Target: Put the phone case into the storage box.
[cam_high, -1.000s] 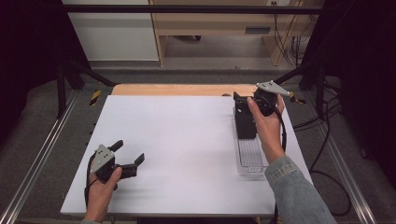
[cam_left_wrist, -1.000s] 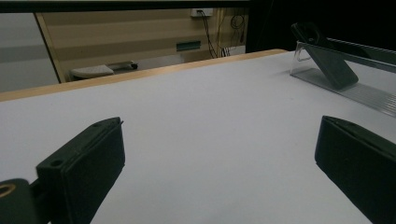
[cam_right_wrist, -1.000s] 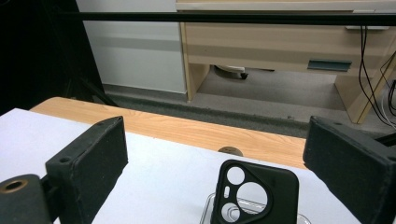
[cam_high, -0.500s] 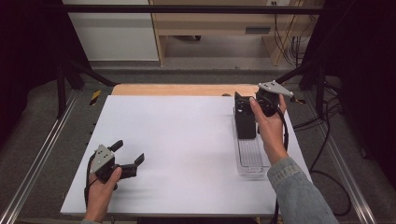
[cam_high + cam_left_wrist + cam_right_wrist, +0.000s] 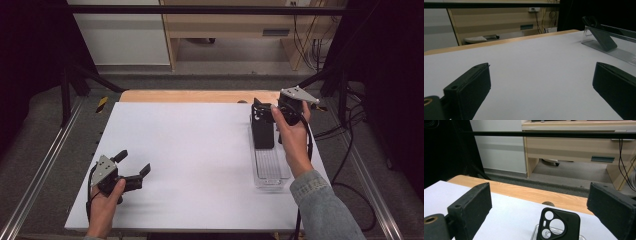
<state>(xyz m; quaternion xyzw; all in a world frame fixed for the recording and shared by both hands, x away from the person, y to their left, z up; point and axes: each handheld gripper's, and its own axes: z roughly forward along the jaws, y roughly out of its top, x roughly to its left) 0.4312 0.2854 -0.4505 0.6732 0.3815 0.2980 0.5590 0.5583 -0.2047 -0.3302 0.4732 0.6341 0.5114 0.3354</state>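
Right gripper (image 5: 262, 111) at phone case (image 5: 262, 134)
Your jaws stand apart on both grippers; the case leans in the clear rack (image 5: 270, 170); left gripper (image 5: 134, 169) rests.

Phone case (image 5: 262, 131) propped in rack (image 5: 270, 167), table (image 5: 200, 150) right; left tongs (image 5: 134, 170) front-left.

I can read no text, label, brand or number anywhere. The phone case (image 5: 559, 226) in front of my right gripper (image 5: 541, 202) bears no lettering, only its camera cut-outs. The clear rack (image 5: 270, 165) under it is unmarked, and so is the white table (image 5: 190, 150).
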